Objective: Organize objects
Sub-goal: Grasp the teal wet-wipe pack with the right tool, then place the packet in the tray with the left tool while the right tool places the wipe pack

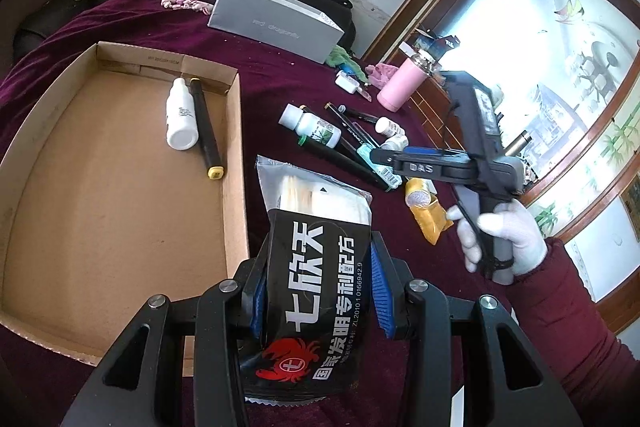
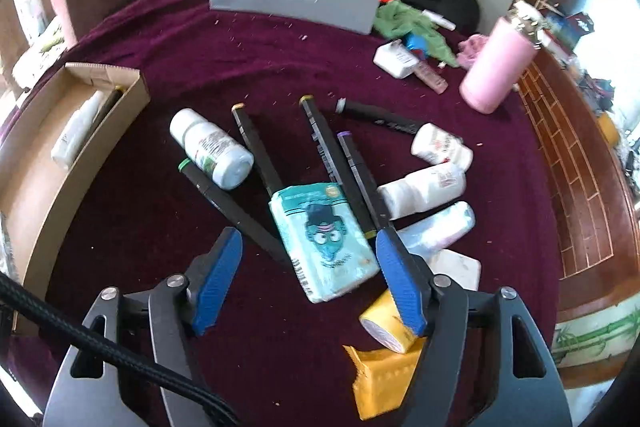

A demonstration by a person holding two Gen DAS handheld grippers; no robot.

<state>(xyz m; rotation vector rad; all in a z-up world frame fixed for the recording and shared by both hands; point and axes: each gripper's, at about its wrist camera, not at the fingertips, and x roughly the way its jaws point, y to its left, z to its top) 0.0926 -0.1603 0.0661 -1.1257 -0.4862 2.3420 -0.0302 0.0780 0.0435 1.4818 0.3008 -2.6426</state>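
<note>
We are pinching a black packet [image 1: 316, 291] in the left hand-held gripper [image 1: 320, 291], beside the cardboard box [image 1: 236, 155]. Our right hand-held gripper [image 2: 308, 279] is hanging spread over a teal tissue pack [image 2: 324, 243] among markers [image 2: 256, 147] and bottles [image 2: 212, 147] on the tabletop [image 2: 240, 59].

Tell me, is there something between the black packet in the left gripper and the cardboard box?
Nothing visible. The black packet, clamped in the left gripper, hangs just right of the cardboard box; only the box's low wall lies between.
</note>
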